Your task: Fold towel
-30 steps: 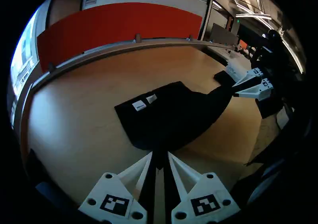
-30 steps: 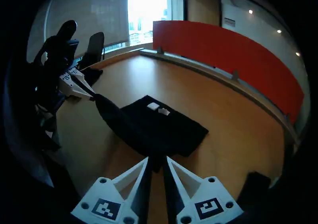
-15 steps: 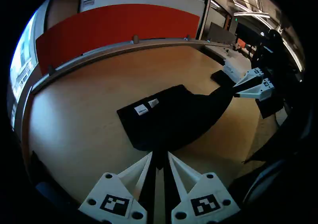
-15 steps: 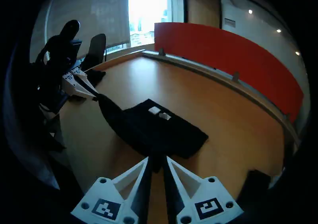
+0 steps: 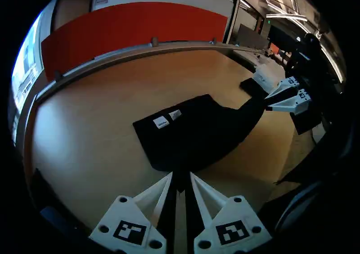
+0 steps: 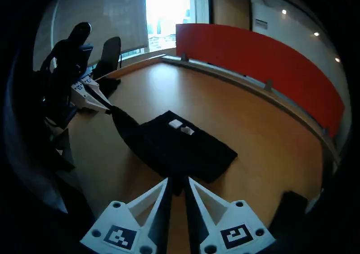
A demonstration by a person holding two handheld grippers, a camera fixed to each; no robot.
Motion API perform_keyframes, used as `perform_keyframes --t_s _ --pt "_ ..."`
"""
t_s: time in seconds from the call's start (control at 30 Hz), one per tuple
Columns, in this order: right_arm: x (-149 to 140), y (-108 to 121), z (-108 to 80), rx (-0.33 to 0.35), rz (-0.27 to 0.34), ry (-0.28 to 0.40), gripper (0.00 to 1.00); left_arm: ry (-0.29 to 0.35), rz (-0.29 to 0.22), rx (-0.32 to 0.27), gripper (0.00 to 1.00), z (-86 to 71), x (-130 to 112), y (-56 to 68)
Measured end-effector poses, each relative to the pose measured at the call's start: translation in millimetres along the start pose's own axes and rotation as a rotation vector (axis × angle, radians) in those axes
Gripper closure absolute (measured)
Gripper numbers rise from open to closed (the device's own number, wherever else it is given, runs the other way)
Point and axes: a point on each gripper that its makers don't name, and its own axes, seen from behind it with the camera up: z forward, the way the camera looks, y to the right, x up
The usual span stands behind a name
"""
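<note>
Right gripper view: towel (image 6: 180,143) edge raised.
Your left hand-held gripper (image 5: 181,182) and right hand-held gripper (image 6: 178,184) each pinch a corner.

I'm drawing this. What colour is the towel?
The towel is black, with two small white tags, clearest in the left gripper view.

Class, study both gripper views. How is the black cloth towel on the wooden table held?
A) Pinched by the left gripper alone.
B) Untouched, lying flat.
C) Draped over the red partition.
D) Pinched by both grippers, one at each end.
D: the left gripper and the right gripper each have their fingers closed on an edge of the black cloth towel.
</note>
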Motion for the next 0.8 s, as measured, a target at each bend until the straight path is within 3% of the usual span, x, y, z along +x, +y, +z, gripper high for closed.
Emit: perform_keyframes --t_s 0.27,0.8 --pt "-2 12 11.2 0.0 -0.009 -0.015 0.82 -0.013 -0.015 0.005 0.89 13.0 2 -6.8" --pt "0 49 44.0 -0.02 -0.001 -0.037 0.82 -0.063 -0.028 0.035 0.89 50.1 16 -32.4"
